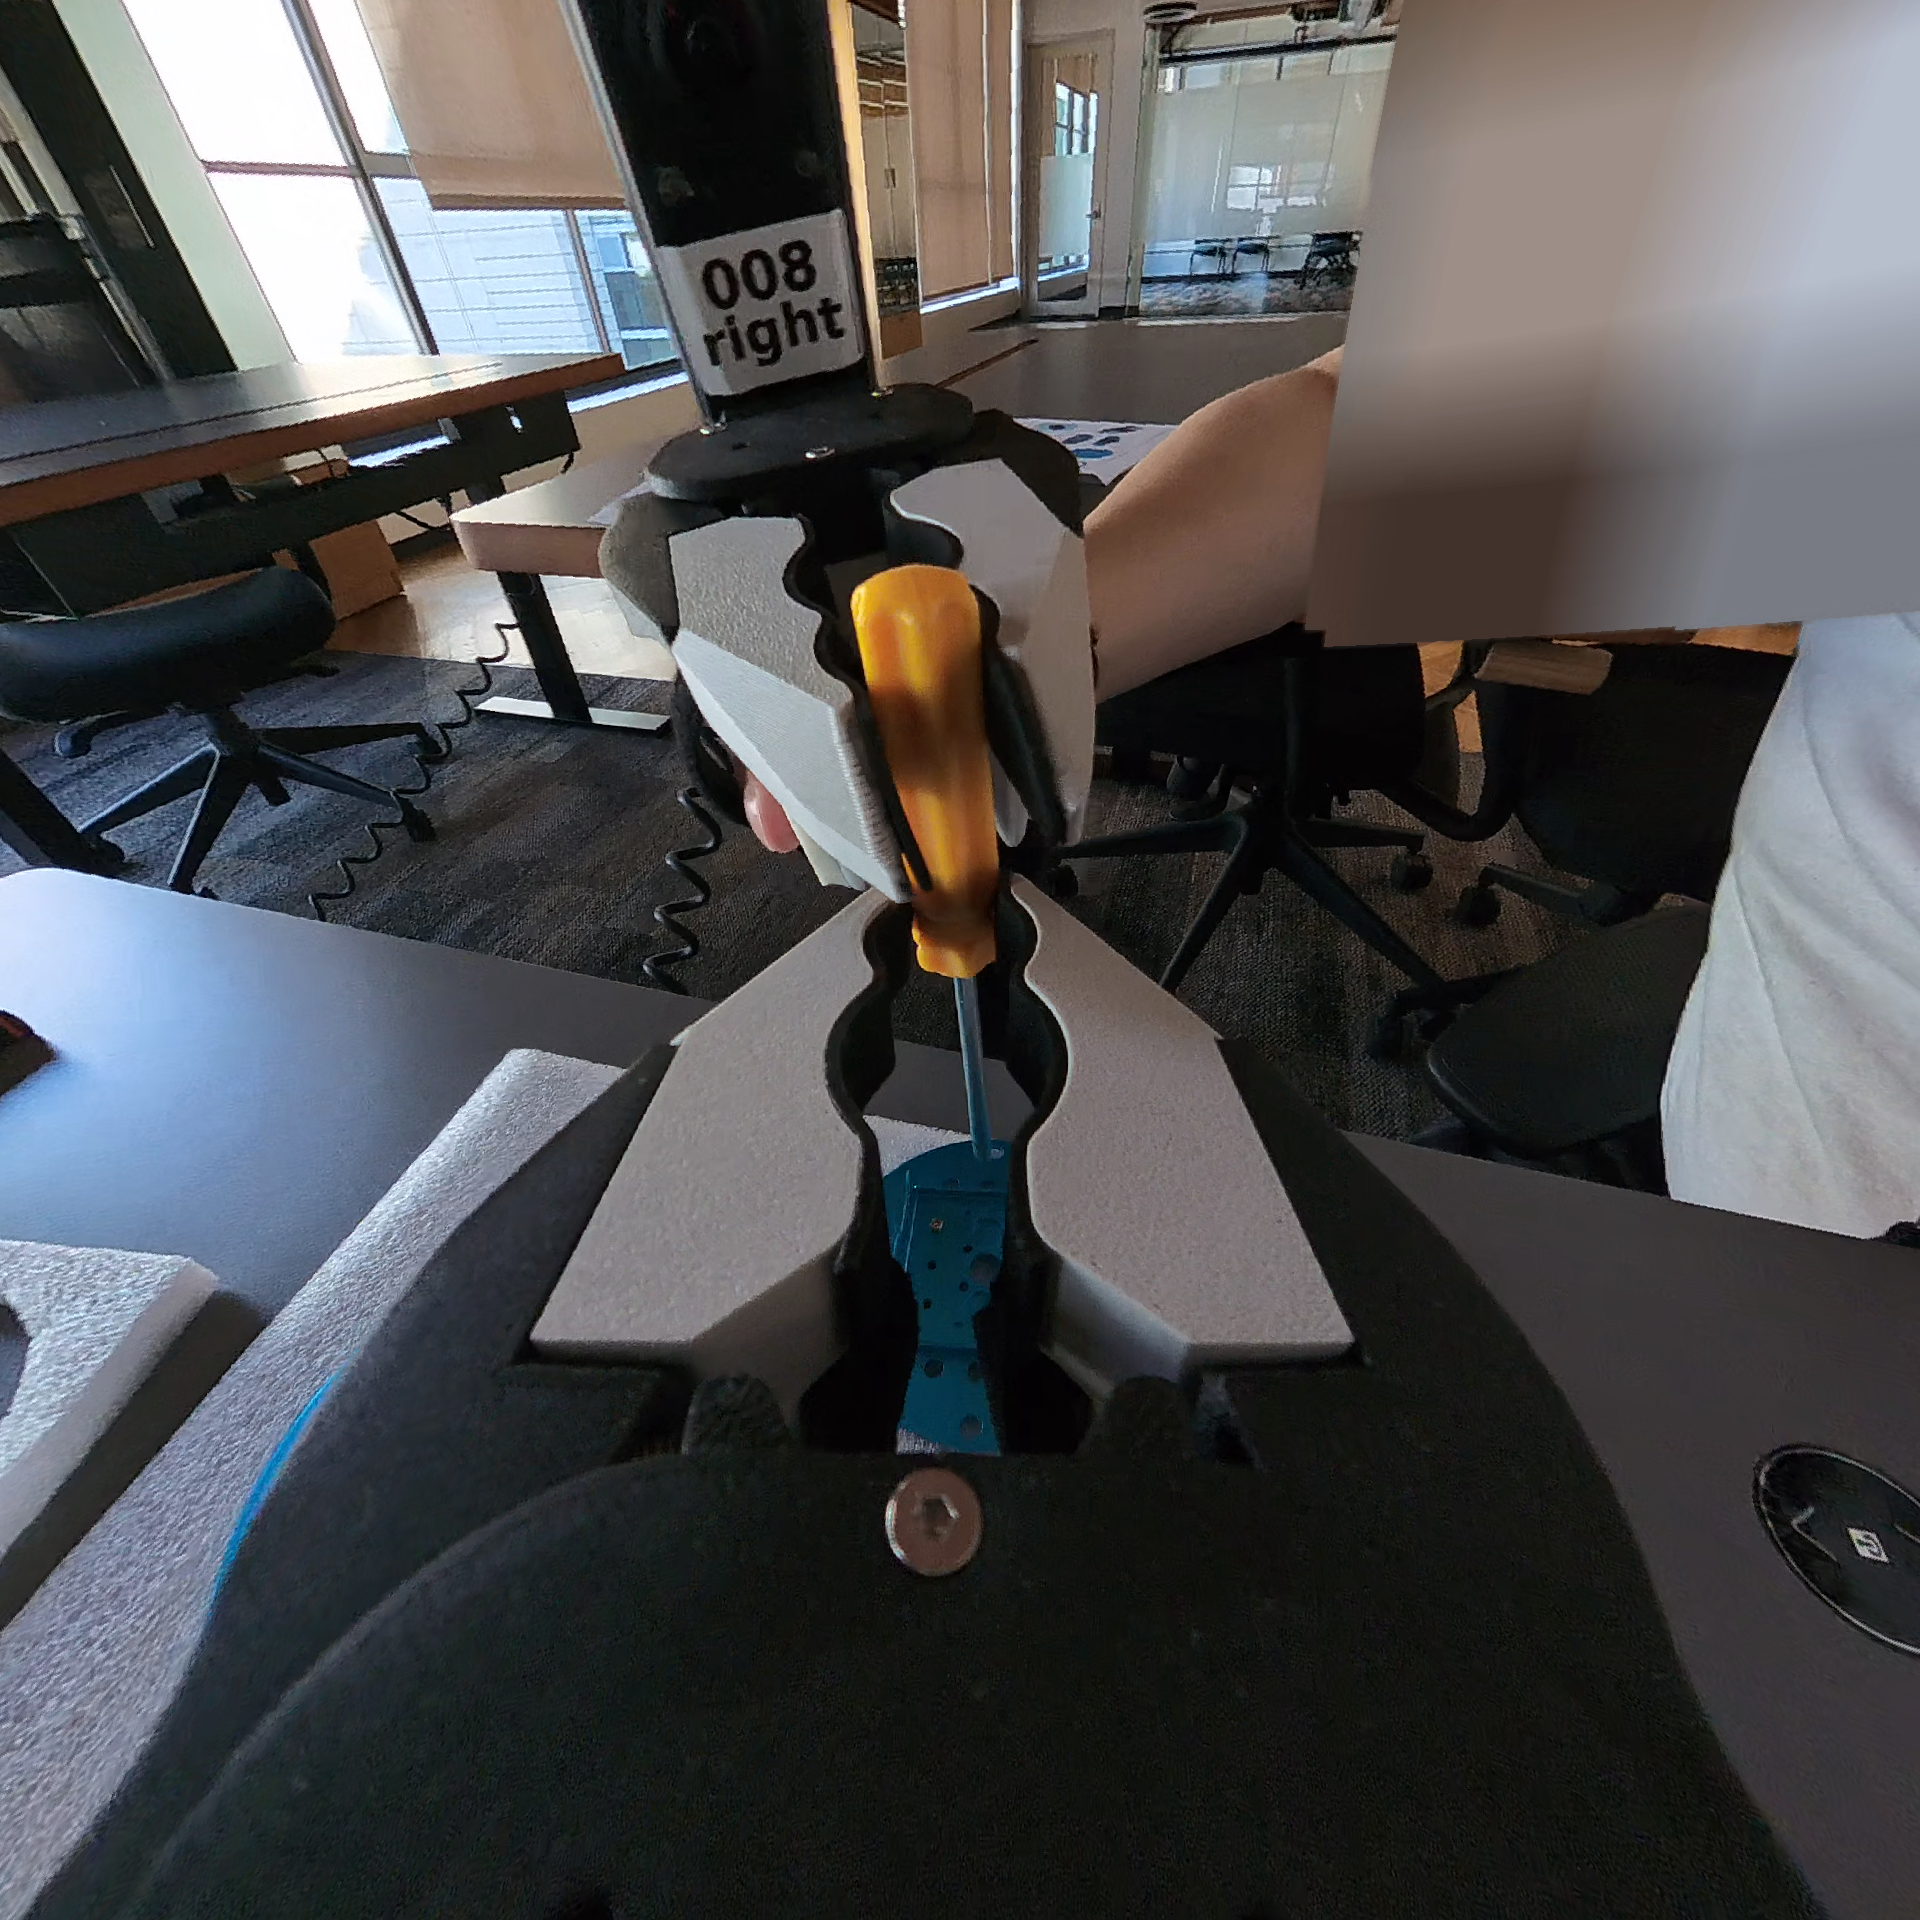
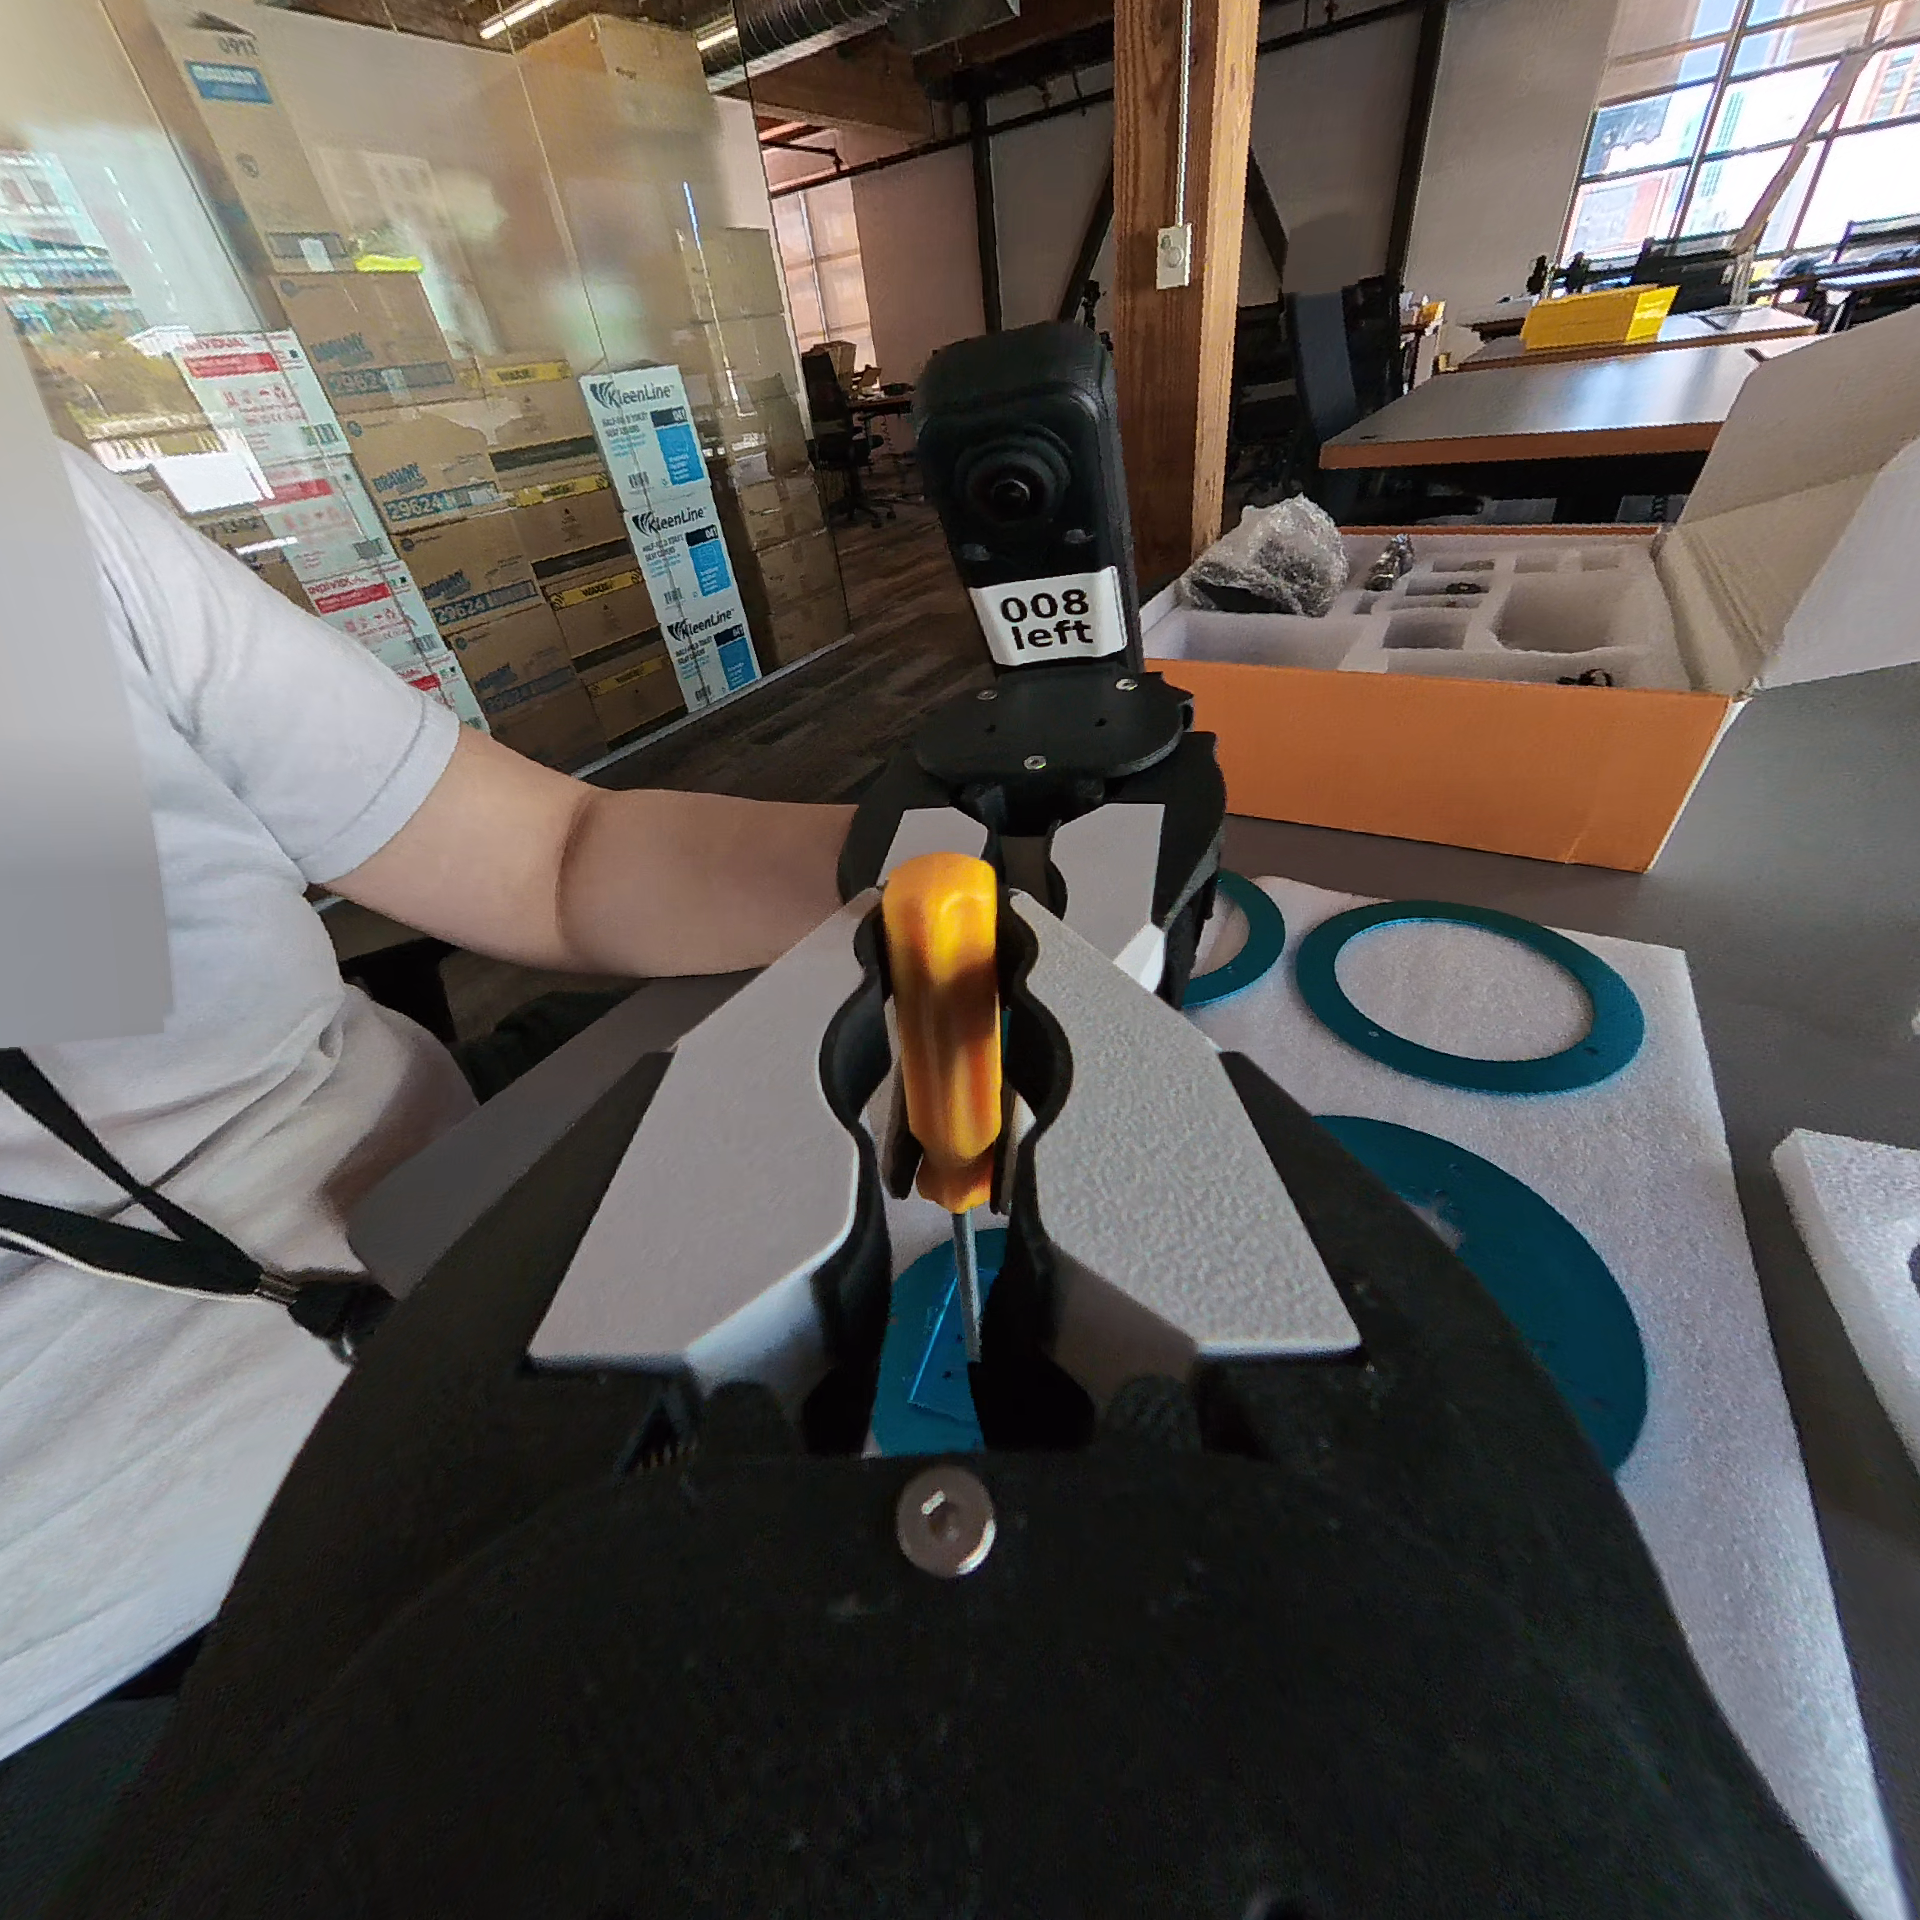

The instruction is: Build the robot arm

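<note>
My right gripper (image 2: pixel 940 914) is shut on the orange handle of a screwdriver (image 2: pixel 940 1029), shaft pointing down. In the left wrist view the right gripper (image 1: pixel 966 852) hangs above and just beyond my left fingers, and the screwdriver (image 1: pixel 925 748) tip rests on the far end of a blue perforated metal bracket (image 1: pixel 951 1288). My left gripper (image 1: pixel 951 925) is shut on that bracket, which runs along the narrow gap between its fingers. In the right wrist view the bracket (image 2: pixel 935 1351) lies over a blue disc, and the left gripper (image 2: pixel 1049 831) faces me, its tips partly hidden.
A white foam sheet (image 2: pixel 1621 1122) on the dark table (image 1: pixel 260 1039) carries teal rings (image 2: pixel 1470 997) and a large blue disc (image 2: pixel 1517 1288). An open orange box (image 2: pixel 1455 758) with foam compartments stands behind. A person's arm (image 2: pixel 582 873) reaches in. Office chairs (image 1: pixel 208 644) stand beyond the table edge. My hands' fingertips stand some 6 cm from each other.
</note>
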`<state>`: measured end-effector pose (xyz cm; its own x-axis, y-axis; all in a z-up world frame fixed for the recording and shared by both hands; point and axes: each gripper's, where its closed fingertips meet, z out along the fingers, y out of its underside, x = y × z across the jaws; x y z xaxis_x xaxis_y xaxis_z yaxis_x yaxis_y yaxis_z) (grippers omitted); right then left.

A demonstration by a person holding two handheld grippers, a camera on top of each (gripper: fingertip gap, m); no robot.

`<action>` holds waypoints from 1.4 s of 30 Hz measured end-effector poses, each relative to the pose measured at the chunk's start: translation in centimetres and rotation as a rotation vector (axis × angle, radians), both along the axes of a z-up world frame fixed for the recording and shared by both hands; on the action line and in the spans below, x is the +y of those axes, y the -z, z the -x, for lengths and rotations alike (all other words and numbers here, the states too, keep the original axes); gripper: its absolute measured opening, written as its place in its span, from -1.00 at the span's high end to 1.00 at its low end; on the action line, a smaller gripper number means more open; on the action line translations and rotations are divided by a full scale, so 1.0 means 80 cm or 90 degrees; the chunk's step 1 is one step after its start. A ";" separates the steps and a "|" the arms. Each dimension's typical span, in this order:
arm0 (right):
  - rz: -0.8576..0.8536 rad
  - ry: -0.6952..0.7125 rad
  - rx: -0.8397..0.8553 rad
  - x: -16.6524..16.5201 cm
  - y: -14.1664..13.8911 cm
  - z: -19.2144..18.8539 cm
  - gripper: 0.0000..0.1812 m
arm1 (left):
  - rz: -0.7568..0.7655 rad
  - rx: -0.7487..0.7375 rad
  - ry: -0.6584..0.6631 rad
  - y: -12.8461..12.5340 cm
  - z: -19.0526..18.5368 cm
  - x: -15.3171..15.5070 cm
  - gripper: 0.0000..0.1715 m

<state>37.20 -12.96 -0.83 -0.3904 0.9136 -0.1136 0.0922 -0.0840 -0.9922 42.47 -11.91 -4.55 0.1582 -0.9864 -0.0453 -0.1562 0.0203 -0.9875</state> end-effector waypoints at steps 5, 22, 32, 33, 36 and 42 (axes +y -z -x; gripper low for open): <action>-0.021 0.028 0.030 0.008 -0.013 0.003 0.84 | 0.005 0.019 -0.061 -0.002 0.007 0.013 0.71; 0.027 0.092 0.047 0.030 0.006 -0.004 0.84 | -0.017 0.075 -0.286 0.020 0.021 0.033 0.64; 0.023 0.081 0.054 0.026 -0.003 -0.005 0.84 | 0.019 0.081 -0.224 0.032 0.020 0.020 0.85; 0.025 0.081 0.052 0.026 -0.002 -0.004 0.84 | 0.023 0.086 -0.217 0.036 0.019 0.019 0.90; 0.023 0.085 0.045 0.029 0.003 -0.003 0.84 | 0.017 0.098 -0.209 0.042 0.019 0.018 0.97; 0.031 0.077 0.043 0.026 0.004 -0.002 0.84 | 0.024 0.099 -0.206 0.046 0.018 0.019 0.85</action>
